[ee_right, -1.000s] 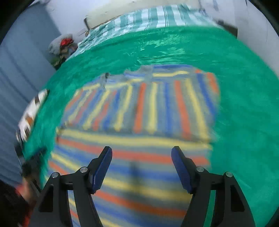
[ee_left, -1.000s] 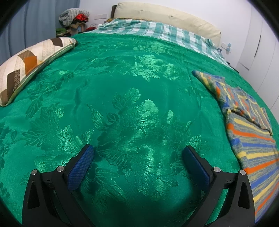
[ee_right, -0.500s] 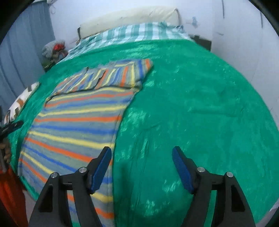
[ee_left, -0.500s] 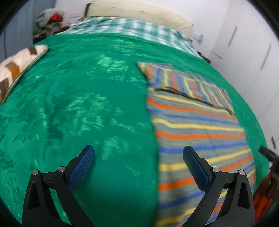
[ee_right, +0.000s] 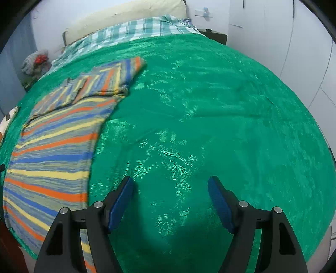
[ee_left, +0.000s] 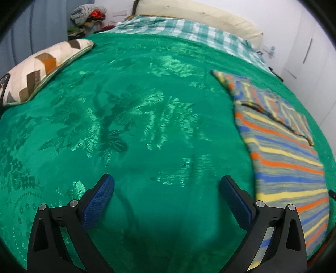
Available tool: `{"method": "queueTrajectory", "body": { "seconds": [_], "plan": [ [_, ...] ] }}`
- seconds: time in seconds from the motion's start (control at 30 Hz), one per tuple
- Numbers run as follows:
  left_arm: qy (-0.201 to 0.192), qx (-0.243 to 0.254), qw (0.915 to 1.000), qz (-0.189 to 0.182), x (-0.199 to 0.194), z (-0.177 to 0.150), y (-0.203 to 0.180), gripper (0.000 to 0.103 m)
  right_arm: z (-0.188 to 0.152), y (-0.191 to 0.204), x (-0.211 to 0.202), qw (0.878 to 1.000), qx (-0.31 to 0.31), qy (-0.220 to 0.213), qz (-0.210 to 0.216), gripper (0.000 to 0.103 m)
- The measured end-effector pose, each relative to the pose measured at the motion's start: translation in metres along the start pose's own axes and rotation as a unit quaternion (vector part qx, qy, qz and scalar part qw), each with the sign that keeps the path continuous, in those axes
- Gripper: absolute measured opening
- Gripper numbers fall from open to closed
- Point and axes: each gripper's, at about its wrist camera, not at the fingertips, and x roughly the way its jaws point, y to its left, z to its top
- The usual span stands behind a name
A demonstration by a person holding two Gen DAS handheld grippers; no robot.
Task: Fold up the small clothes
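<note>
A bed fills both views, covered by a shiny green bedspread (ee_left: 147, 126) woven with a leaf pattern. At its far left edge lies one patchwork cushion (ee_left: 42, 69) in cream and brown. Beyond it, in the room's corner, sits a heap of clothes (ee_left: 88, 14) against a blue-grey curtain. Across the head of the bed run a teal checked sheet (ee_left: 189, 31) and one long cream pillow (ee_left: 199, 14). White walls and white cupboard doors (ee_right: 304, 52) close the room on the right.

One striped garment (ee_left: 289, 168), banded in grey, orange, blue and yellow, lies flat on the bedspread with a sleeve folded across its top. It lies between the two tools.

The left gripper (ee_left: 167, 189) hangs over bare green fabric with its jaws spread wide and nothing between them; the garment lies just to the right of its right finger, whose base overlaps the cloth's edge in the view. The right gripper (ee_right: 170, 191) is likewise wide apart and empty over bare bedspread; the garment (ee_right: 54, 147) lies to its left, its edge passing behind the left finger.

Two grippers, four blue pads (ee_right: 220, 201), one garment.
</note>
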Motion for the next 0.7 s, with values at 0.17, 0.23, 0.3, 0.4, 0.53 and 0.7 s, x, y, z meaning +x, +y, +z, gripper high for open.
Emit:
{"method": "queueTrajectory", "body": {
  "seconds": [0.17, 0.23, 0.3, 0.4, 0.53, 0.7],
  "plan": [
    [0.001, 0.002, 0.9999, 0.011, 0.010, -0.004, -0.002, 0.102, -0.006, -0.001, 0.015, 1.000, -0.001, 0.014, -0.019, 0.084],
    [0.003, 0.004, 0.9999, 0.011, 0.010, -0.006, -0.001, 0.102, -0.007, -0.007, 0.017, 1.000, 0.015, 0.013, -0.009, 0.087],
    [0.008, 0.005, 0.9999, 0.010, 0.012, -0.005, 0.000, 0.102, -0.009, -0.012, 0.018, 0.999, 0.029, 0.014, 0.003, 0.089],
    [0.009, 0.007, 0.9999, 0.013, 0.012, -0.006, -0.001, 0.102, -0.010, -0.009, 0.021, 1.000, 0.023, 0.013, 0.007, 0.098],
    [0.007, 0.017, 0.9995, 0.027, 0.014, -0.008, -0.005, 0.102, -0.014, 0.004, 0.024, 1.000, -0.002, 0.011, -0.012, 0.103],
    [0.006, 0.021, 0.9993, 0.031, 0.015, -0.010, -0.005, 0.103, -0.014, 0.004, 0.025, 1.000, 0.002, 0.010, -0.007, 0.103]
  ]
}}
